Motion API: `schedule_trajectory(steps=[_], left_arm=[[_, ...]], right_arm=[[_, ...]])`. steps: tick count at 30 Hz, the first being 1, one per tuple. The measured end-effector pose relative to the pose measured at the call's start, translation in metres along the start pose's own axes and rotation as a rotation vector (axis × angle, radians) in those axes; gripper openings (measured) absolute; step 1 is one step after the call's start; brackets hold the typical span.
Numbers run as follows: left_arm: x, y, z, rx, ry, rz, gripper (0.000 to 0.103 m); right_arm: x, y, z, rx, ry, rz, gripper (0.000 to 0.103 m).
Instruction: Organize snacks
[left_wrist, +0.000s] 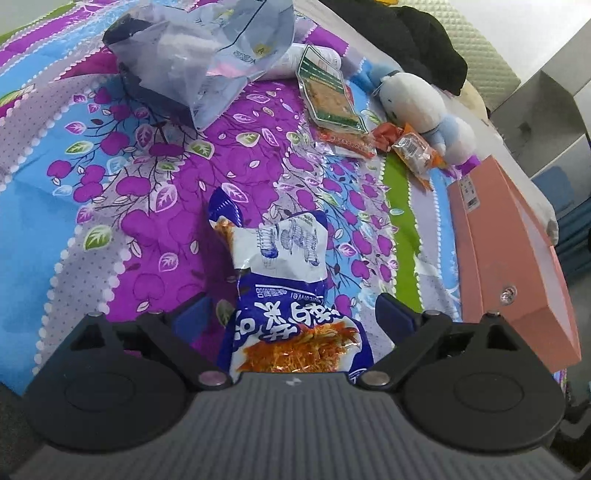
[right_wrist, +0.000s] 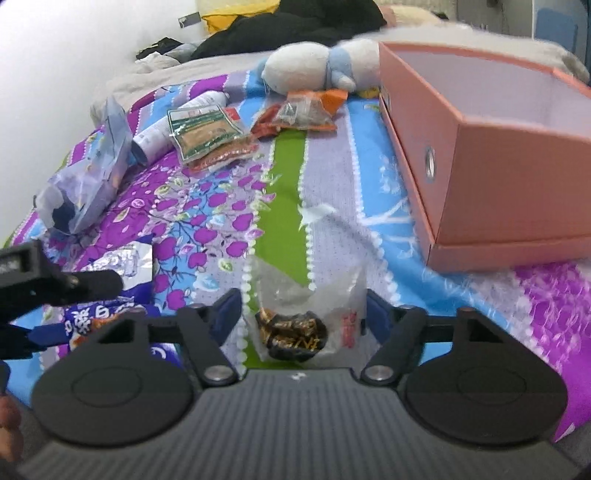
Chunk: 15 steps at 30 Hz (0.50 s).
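Observation:
In the left wrist view, my left gripper (left_wrist: 291, 314) is open, its blue pads on either side of a blue and white snack bag (left_wrist: 291, 295) lying on the bedspread, not touching it. In the right wrist view, my right gripper (right_wrist: 303, 314) is open around a clear packet of dark snacks (right_wrist: 295, 328), pads close to its sides. The blue bag (right_wrist: 110, 306) and the left gripper's arm show at the left. An open salmon box (right_wrist: 491, 177) stands at the right, also in the left wrist view (left_wrist: 517, 266).
Further back lie a green and brown packet (left_wrist: 328, 92), red packets (left_wrist: 351, 142), an orange packet (left_wrist: 413, 151), a white bottle (right_wrist: 173, 125), a crumpled clear plastic bag (left_wrist: 207, 55) and a white and blue plush toy (left_wrist: 424, 107). Dark clothes lie behind.

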<state>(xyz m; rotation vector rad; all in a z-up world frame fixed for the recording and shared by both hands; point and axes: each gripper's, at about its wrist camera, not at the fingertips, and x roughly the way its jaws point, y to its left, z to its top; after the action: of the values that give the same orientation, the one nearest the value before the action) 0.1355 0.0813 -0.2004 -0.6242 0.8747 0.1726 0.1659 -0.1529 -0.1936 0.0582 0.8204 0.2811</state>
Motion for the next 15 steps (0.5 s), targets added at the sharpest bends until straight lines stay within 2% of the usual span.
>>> schedule_trajectory(steps=[15], left_arm=[[0.025,-0.015,-0.001,0.120,-0.039,0.086,0.092]], right_arm=[[-0.002,-0.006,0.000,-0.060,0.001,0.014,0.059]])
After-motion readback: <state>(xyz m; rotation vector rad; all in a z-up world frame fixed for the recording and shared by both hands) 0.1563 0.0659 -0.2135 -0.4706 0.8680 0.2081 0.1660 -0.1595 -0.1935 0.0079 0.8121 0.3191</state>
